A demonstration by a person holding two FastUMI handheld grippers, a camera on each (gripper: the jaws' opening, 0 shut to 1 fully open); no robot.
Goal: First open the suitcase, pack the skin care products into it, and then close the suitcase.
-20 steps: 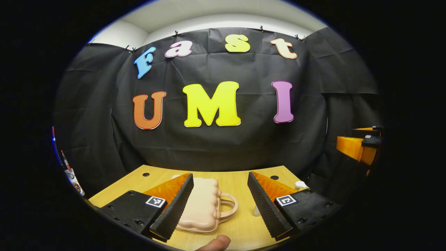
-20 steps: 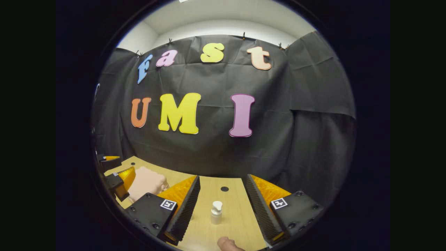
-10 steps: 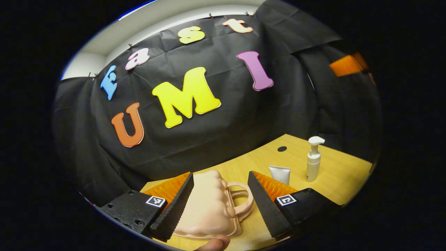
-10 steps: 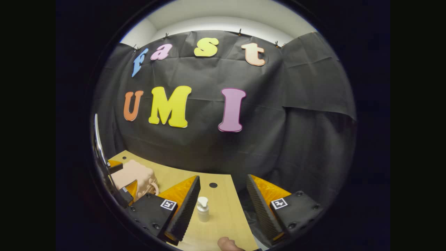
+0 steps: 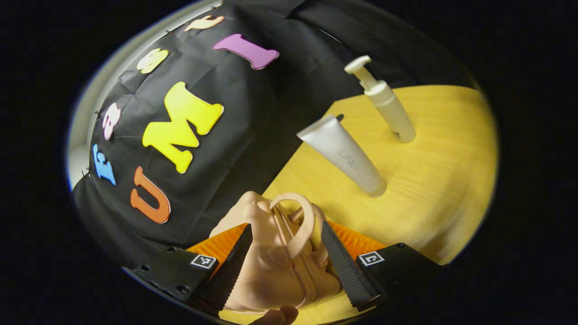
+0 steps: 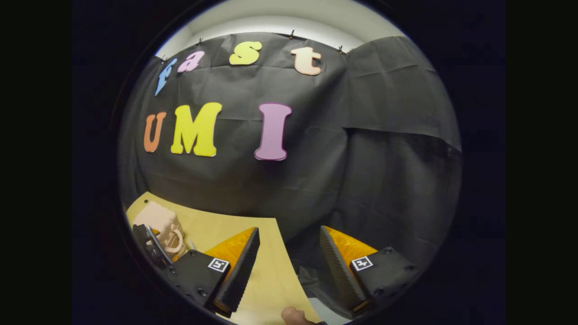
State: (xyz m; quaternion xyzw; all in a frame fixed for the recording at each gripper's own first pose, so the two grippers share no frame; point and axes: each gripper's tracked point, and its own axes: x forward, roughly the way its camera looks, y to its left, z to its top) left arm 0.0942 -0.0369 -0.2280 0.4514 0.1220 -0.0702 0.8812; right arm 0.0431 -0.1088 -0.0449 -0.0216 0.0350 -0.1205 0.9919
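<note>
Right now I have the left gripper [image 5: 282, 266] rolled hard over and pushed up to the small peach suitcase [image 5: 275, 266], which sits on the wooden table [image 5: 433, 180]. Its jaws stand spread on either side of the case, the looped handle [image 5: 300, 221] rising between the two fingers; I cannot tell whether either finger touches the shell. The case looks shut, so I judge the opening step is in hand and nothing is packed yet.

Beyond the suitcase, toward the booth's black wall, a grey cosmetic tube [image 5: 345, 155] stands on its cap, and the white pump bottle [image 5: 384, 99] stands just past the tube, farther from the suitcase.

The right gripper [image 6: 289, 266] hangs apart from the suitcase [image 6: 156, 221], off the table's edge, jaws spread and holding nothing.

Next, I think, the left jaws need to close on the shell or handle to steady the case, while the right comes across to lift the lid.
</note>
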